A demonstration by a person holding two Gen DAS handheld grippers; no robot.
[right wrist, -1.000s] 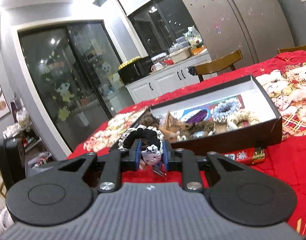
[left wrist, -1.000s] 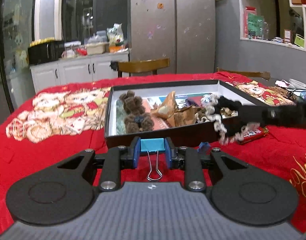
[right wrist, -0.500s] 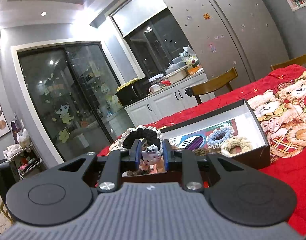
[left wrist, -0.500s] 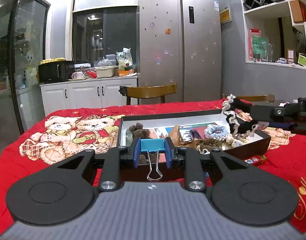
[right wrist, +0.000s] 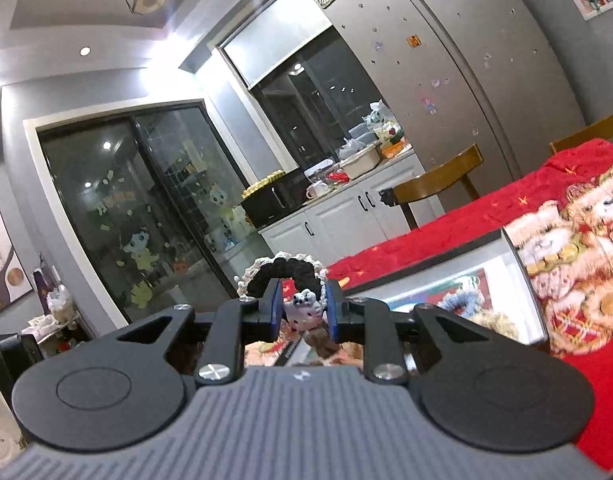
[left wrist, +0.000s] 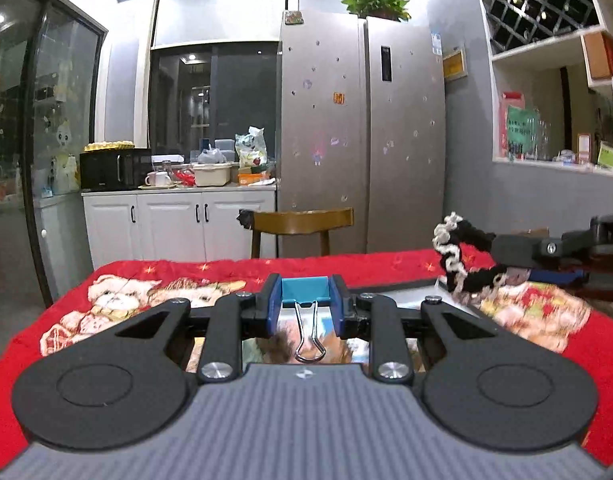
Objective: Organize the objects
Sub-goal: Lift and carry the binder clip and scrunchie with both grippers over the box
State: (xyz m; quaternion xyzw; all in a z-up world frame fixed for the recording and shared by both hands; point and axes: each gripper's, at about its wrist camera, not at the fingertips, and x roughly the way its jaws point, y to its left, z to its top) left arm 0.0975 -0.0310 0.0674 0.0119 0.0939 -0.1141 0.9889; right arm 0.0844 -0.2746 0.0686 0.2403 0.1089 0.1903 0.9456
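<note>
Binder clip, blue-bodied with its wire handles hanging down, sits pinched between the left tongs, held in the air above the open box. The right tongs pinch a black scrunchie with cream frill by its small white cat charm; the loop arches up above the pads. In the left view the same scrunchie dangles from the right tongs at the frame's right edge, over the box's far corner.

Both items are small and held only at the pad tips, so I judge a slip likely if either hand tilts or jolts: the clip could pivot on its smooth body, and the charm could pull free under the loop's weight, dropping onto the red bear-print cloth of the worktop rather than into the box.

Most of the box is hidden behind the tongs' bodies; its contents show only as blurred fragments: a blue scrunchie, brownish fluffy things.
</note>
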